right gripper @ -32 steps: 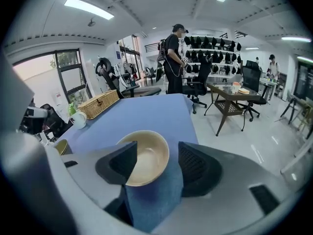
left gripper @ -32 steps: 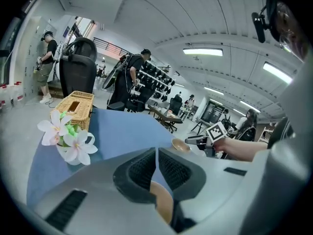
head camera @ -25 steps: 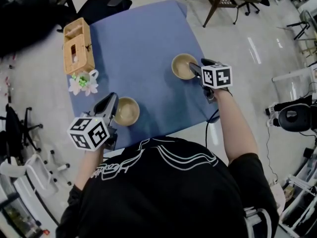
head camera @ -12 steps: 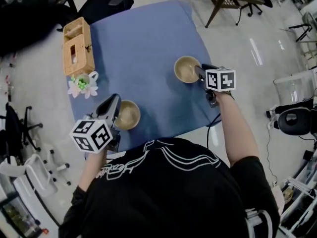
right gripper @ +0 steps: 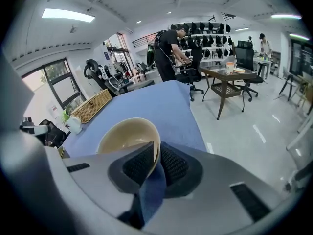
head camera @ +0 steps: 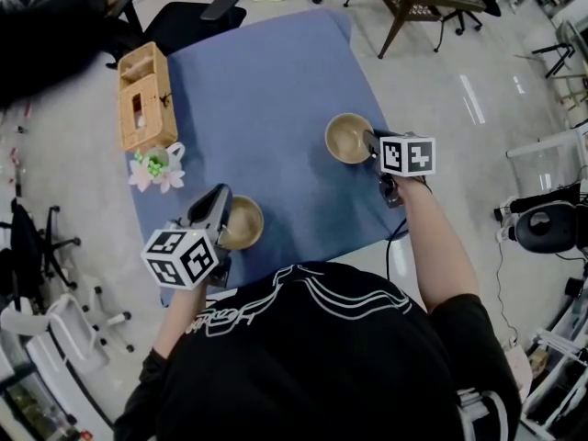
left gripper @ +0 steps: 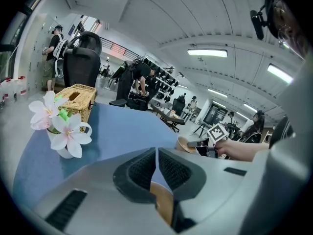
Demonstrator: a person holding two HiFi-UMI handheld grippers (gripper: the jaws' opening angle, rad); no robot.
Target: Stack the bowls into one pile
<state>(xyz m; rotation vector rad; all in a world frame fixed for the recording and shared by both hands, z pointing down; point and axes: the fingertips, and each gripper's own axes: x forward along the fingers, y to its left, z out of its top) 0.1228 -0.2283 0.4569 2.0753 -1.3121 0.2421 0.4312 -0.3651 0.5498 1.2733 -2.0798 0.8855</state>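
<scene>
The far bowl's (head camera: 347, 137) rim is clamped by the right gripper (head camera: 369, 141), its jaws having just been closing. The near bowl (head camera: 243, 221), pinched at its rim by the left gripper (head camera: 220, 211), lies to its near left.

The tabletop (head camera: 266, 90) lies open across its middle and toward the far right corner. A wicker basket (head camera: 152, 81) and flower mug (head camera: 156, 165) crowd the left edge. The near bowl (head camera: 243, 221) sits by the near edge, and the right bowl (head camera: 347, 139) by the right edge.
</scene>
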